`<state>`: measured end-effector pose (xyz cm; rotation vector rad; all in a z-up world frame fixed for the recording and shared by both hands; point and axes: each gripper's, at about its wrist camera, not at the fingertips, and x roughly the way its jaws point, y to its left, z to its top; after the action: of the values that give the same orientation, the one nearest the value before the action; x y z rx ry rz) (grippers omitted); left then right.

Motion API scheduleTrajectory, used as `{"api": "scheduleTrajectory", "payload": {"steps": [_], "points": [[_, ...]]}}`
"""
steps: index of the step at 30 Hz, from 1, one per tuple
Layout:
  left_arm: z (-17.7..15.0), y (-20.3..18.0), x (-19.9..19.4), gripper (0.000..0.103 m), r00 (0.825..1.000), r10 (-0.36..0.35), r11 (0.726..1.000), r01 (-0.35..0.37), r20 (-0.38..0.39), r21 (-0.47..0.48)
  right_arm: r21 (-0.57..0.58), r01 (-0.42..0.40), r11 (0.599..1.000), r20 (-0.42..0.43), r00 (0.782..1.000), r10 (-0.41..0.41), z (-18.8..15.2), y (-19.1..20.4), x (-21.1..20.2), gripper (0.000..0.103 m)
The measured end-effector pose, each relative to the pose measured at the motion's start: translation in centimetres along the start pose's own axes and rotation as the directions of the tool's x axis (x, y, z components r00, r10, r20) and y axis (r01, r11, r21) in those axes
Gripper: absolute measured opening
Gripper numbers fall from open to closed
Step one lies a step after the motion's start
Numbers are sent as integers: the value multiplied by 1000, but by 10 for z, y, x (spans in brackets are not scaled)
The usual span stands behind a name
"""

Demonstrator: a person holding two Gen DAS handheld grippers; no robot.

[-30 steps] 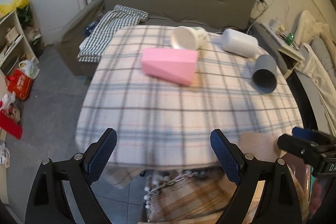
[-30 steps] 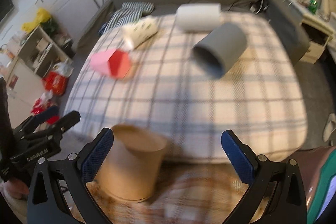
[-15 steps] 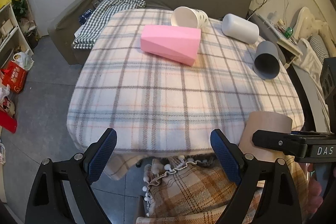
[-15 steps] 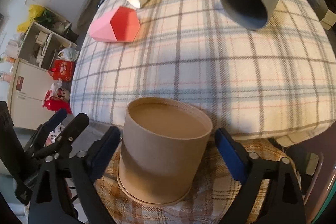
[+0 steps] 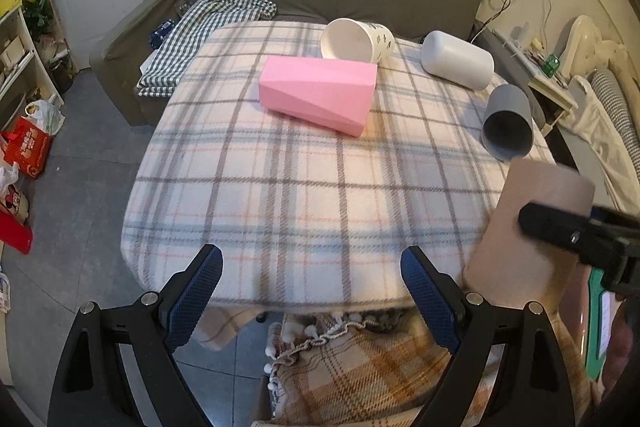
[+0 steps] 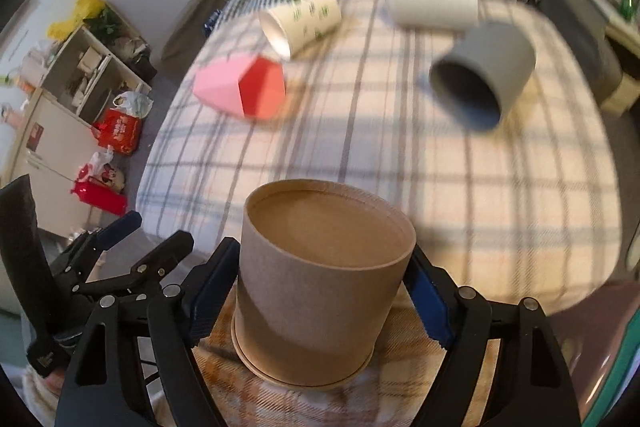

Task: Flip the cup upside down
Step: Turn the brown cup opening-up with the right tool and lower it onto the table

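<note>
In the right wrist view, bottom center, the right claw (image 6: 322, 301) grips the brown cup (image 6: 320, 279), mouth down, pads on both sides. The left claw (image 5: 312, 291) hangs spread wide, holding nothing.

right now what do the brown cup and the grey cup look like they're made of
Brown cup: looks like kraft paperboard, matte, with a rolled rim at its lower end. Grey cup: probably plastic or silicone, a smooth, even matte wall; blur leaves it uncertain.
</note>
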<state>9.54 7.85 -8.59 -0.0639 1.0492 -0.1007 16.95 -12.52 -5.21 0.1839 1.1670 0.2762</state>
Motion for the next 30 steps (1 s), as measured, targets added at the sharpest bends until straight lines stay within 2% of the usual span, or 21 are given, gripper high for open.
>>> {"api": "scheduleTrajectory", "payload": {"steps": [5, 9, 17, 22, 26, 30], "points": [[13, -7, 5, 93, 1000, 4, 1000, -4, 9, -1, -84, 87, 993, 126, 989, -76, 15, 2, -14, 81], [25, -11, 12, 93, 1000, 10, 1000, -9, 16, -5, -139, 168, 976, 239, 962, -131, 23, 2, -17, 81], [46, -16, 34, 93, 999, 37, 999, -36, 18, -24, -211, 220, 952, 394, 911, -123, 33, 5, 2, 81], [48, -16, 44, 93, 999, 51, 998, -51, 2, -25, -235, 244, 941, 427, 895, -125, 40, 2, 27, 81], [47, -16, 49, 93, 998, 56, 998, -56, -15, -19, -244, 245, 938, 394, 909, -135, 37, -5, 41, 81], [43, -17, 51, 93, 998, 56, 998, -56, -25, -23, -251, 241, 938, 383, 914, -133, 25, -10, 39, 81]]}}
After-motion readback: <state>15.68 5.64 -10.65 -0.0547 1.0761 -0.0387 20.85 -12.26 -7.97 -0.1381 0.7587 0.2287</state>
